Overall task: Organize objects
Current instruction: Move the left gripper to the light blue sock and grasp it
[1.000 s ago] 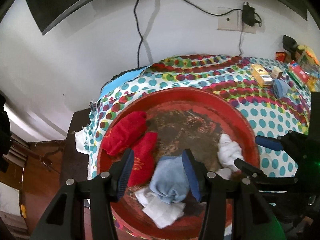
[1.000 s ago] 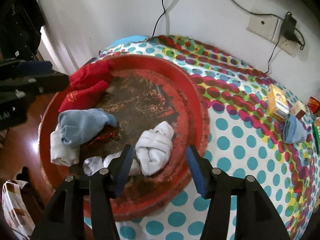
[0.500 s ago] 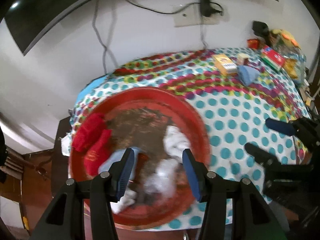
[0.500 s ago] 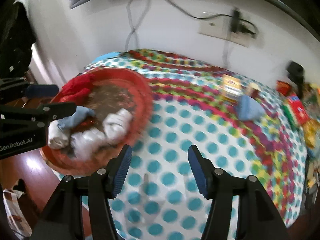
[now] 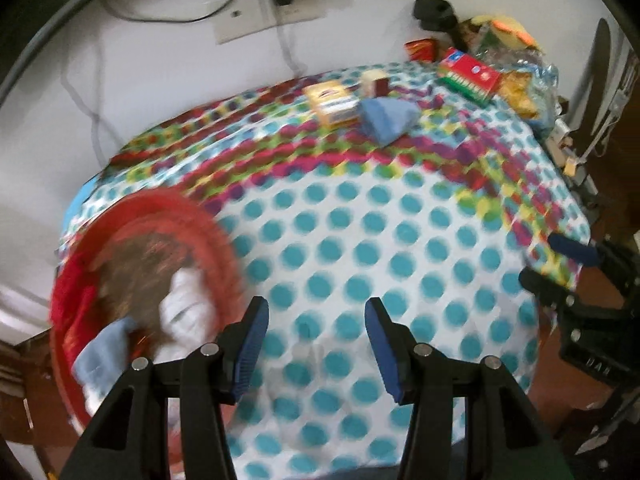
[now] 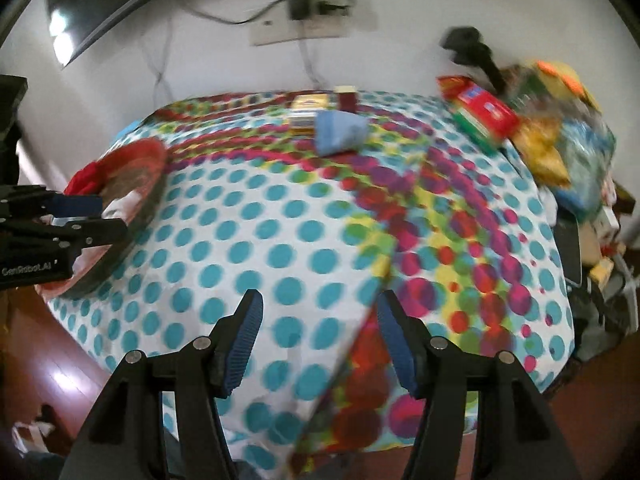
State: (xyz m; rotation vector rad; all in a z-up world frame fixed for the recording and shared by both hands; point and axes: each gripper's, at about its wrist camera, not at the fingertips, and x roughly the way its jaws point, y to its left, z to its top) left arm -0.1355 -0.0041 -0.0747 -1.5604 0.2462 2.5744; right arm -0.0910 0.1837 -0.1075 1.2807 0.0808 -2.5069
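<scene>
Both claws had been swung away from the red tray (image 5: 224, 240), off to the side over the spotted cloth (image 5: 360, 264). The left claw (image 5: 316, 344) was released and empty. The right claw (image 6: 318, 340) had just been opening, with nothing in it. The blue sock (image 6: 340, 132) lay far back on the worktop, beside a yellow box (image 6: 306, 114). It was probably to be fetched next, by a long reach. A white wall (image 6: 400, 52) was seen behind.

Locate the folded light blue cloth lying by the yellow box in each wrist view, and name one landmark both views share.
Left wrist view: folded light blue cloth upper centre-right, right of the yellow box.
Right wrist view: cloth upper centre, in front of the box.
Shared landmark: white wall socket plate with a black plug, above the table.
</scene>
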